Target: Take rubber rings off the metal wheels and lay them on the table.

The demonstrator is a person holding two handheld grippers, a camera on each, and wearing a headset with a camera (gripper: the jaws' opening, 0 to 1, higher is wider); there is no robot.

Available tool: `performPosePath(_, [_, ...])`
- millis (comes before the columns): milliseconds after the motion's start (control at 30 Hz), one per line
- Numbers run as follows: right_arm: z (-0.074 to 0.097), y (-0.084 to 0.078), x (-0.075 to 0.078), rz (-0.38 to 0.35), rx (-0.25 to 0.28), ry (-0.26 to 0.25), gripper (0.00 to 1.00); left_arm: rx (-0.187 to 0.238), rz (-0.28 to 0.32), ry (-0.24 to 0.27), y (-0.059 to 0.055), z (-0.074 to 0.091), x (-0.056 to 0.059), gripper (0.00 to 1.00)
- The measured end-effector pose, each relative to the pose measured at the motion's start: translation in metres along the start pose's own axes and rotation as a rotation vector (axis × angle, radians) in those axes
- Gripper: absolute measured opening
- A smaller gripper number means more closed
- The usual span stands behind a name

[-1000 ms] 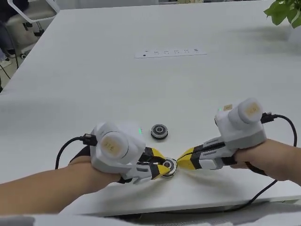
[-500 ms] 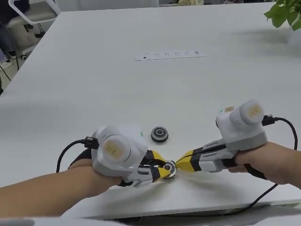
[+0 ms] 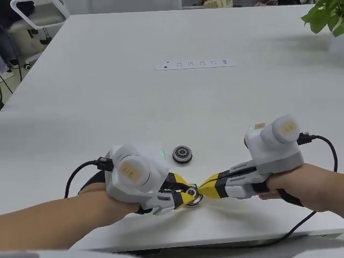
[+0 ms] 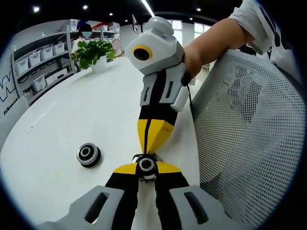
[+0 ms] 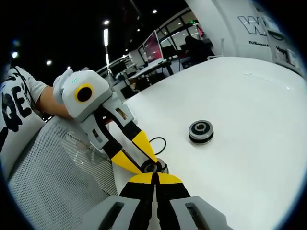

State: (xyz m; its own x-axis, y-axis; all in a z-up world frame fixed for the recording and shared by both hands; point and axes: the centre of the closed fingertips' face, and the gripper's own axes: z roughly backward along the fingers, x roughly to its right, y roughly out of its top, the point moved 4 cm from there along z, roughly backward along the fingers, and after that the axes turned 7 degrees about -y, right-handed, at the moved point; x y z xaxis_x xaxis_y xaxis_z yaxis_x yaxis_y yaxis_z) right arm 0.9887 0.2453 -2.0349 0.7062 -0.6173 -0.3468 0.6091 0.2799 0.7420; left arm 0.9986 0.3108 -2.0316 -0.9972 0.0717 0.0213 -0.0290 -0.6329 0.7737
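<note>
The small round metal wheel with a dark rubber ring (image 3: 194, 194) is at the near edge of the white surface (image 3: 161, 97), at about 6 o'clock in the head view. It is caught between two sets of yellow-tipped fingers. The left gripper (image 3: 185, 196) comes in from 9 o'clock, and its fingers are clamped on either flank of the wheel. In the left gripper view the wheel (image 4: 146, 166) sits face-on between the tips, with its hub turned back towards that camera.

The right gripper (image 3: 207, 191) comes in from 3 o'clock. Its fingers are pressed together, with their point touching the far rim of the wheel, at 12 o'clock in the left gripper view. They may be nipping the thin ring, but it is too small to tell. In the right gripper view the wheel (image 5: 156, 166) lies just past the closed tips at 12 o'clock.

The peel therefore looks likely to run towards 3 o'clock, with the left fingers anchoring the wheel and the right ones drawing away.

A second ringed metal wheel (image 3: 182, 154) lies flat and untouched at 11 o'clock from the held wheel, near but clear of both grippers.
</note>
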Motion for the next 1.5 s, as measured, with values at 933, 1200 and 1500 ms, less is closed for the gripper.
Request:
performPosePath(933, [-0.008,0.002,-0.013,0.061,-0.015,0.05,0.0,0.002,0.003,-0.003,0.0,0.0,-0.004,0.08])
performPosePath(1200, [-0.003,0.003,-0.007,0.026,0.008,0.024,0.0,0.017,0.004,-0.005,0.0,0.0,-0.003,0.08])
performPosePath(1500, [-0.002,0.002,-0.003,0.019,0.004,0.005,0.0,0.022,0.021,-0.01,0.0,0.0,-0.001,0.08])
